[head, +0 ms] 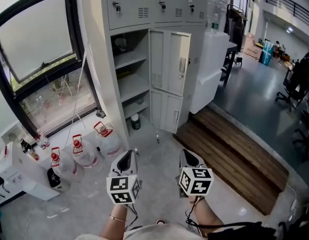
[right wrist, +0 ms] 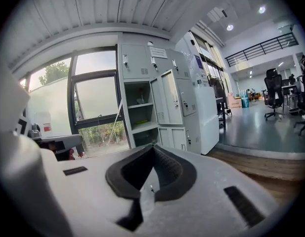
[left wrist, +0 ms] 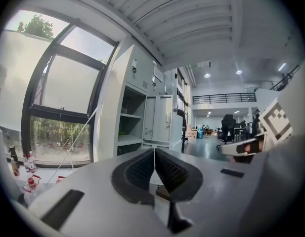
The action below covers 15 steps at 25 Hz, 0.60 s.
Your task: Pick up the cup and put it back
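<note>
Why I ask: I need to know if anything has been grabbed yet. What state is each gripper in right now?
Left gripper: jaws closed, holding nothing.
Right gripper: jaws closed, holding nothing.

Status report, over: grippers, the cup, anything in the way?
Shut and empty: left gripper, right gripper. No cup made out; open locker ahead. Only water jugs, off to the left.

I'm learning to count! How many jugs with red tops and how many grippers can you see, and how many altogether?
Jugs with red tops: 3
Grippers: 2 (left gripper, right gripper, both shut and empty)
Total: 5
</note>
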Tool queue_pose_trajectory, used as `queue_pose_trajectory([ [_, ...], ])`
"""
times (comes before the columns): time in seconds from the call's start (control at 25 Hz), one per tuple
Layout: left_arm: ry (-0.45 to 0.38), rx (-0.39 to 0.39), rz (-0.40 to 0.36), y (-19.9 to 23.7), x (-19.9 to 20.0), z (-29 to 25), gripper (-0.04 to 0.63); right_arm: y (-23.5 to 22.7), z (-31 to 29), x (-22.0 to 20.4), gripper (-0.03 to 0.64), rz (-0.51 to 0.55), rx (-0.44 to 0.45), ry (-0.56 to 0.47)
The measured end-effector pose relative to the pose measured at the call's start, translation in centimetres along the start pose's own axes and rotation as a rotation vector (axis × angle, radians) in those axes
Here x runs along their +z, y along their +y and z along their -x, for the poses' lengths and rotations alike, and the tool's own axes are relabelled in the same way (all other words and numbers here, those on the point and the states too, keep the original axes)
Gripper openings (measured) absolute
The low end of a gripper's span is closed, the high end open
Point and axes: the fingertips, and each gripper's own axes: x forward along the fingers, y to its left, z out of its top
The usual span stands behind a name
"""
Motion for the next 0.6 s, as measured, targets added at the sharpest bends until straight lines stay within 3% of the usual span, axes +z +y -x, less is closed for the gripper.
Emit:
queue_pose_trajectory([
  [0.6,0.034,0.056,0.012,1.3,-0.9,-7.3,0.011,-3.2,-7.9,0.4,-0.008,0.014,0.044,0.055],
])
